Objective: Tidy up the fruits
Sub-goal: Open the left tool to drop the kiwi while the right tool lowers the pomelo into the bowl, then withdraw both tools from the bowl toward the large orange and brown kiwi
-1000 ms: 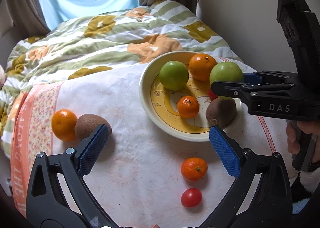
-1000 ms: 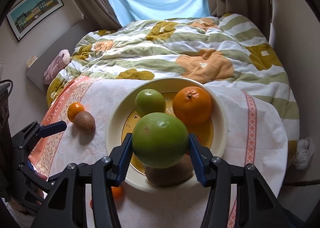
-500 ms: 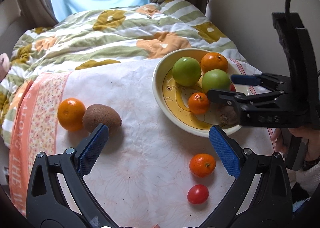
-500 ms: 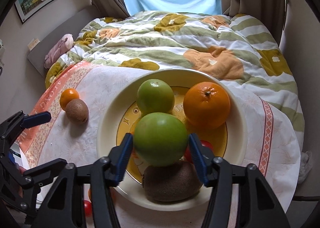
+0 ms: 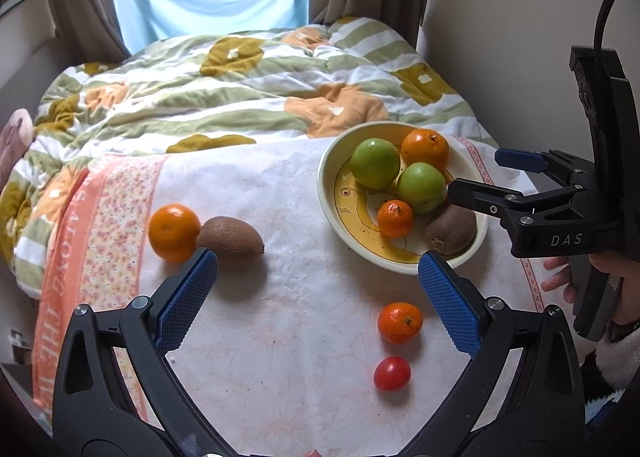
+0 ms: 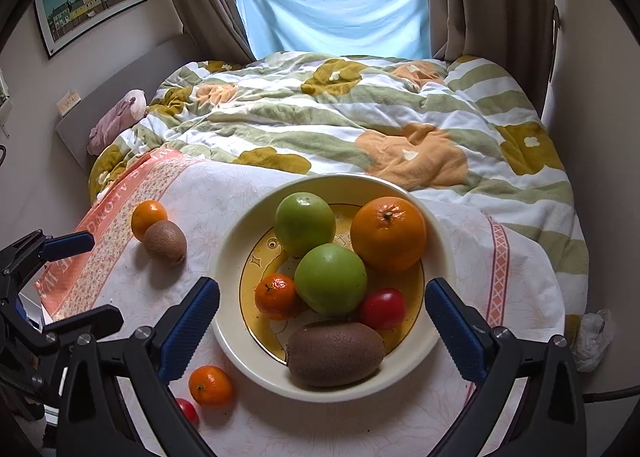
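A cream and yellow bowl (image 6: 228, 253) (image 5: 326, 185) holds two green apples (image 6: 331, 280), a large orange (image 6: 388, 233), a small mandarin (image 6: 275, 295), a red tomato (image 6: 382, 308) and a kiwi (image 6: 335, 353). My right gripper (image 6: 322, 321) is open and empty, just in front of the bowl; it also shows in the left wrist view (image 5: 486, 175). My left gripper (image 5: 318, 297) is open and empty above the cloth. On the cloth lie an orange (image 5: 174, 232), a kiwi (image 5: 229, 237), a mandarin (image 5: 400, 322) and a tomato (image 5: 392, 373).
The table wears a white cloth with an orange border (image 5: 86, 225). Behind it is a bed with a green, white and orange quilt (image 6: 360, 113). A wall (image 5: 520, 17) stands to the right. The left gripper shows at the left of the right wrist view (image 6: 76, 281).
My right gripper has opened and let the green apple go into the bowl, then drawn back. The left gripper has pulled back and risen a little.
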A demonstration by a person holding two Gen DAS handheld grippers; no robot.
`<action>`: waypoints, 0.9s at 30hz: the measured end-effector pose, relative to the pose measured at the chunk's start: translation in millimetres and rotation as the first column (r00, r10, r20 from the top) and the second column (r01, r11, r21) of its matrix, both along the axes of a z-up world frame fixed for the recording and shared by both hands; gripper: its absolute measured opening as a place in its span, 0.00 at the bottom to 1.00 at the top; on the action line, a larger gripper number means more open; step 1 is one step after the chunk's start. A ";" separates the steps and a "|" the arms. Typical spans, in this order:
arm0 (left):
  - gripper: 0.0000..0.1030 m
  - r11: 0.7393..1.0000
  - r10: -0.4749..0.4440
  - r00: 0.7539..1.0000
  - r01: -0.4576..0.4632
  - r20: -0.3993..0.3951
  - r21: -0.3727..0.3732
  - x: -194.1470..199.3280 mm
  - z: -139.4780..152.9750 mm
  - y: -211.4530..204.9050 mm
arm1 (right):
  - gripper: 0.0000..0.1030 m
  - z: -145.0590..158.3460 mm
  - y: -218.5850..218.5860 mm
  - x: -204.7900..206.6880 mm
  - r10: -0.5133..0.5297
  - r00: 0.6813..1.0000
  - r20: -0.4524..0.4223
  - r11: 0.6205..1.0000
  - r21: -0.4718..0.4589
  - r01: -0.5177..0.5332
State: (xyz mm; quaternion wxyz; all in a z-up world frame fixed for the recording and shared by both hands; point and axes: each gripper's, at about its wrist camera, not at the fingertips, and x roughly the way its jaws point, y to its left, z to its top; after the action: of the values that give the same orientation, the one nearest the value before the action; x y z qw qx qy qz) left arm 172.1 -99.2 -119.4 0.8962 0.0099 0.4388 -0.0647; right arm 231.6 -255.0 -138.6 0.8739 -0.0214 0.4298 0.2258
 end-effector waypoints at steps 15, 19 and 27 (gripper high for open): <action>1.00 0.999 0.046 0.992 -0.046 0.120 -0.003 -54.8 60.1 53.0 | 1.00 71.8 12.1 -50.8 -0.061 0.997 0.042 0.998 0.015 0.061; 1.00 1.000 0.023 0.991 -0.024 0.131 0.001 -62.8 65.3 73.7 | 1.00 80.6 28.4 -64.5 -0.096 0.995 0.026 0.995 0.003 0.096; 1.00 0.998 -0.056 0.990 0.057 0.132 -0.004 -62.2 68.6 119.8 | 1.00 88.4 68.8 -86.8 -0.206 0.979 0.006 0.978 0.022 0.205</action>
State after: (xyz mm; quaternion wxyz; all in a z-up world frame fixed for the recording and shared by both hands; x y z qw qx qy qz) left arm 109.9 20.6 -50.8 0.9210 0.0230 0.3781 -0.0909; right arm 144.8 -186.2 -50.2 0.8946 0.0315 0.4236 0.1388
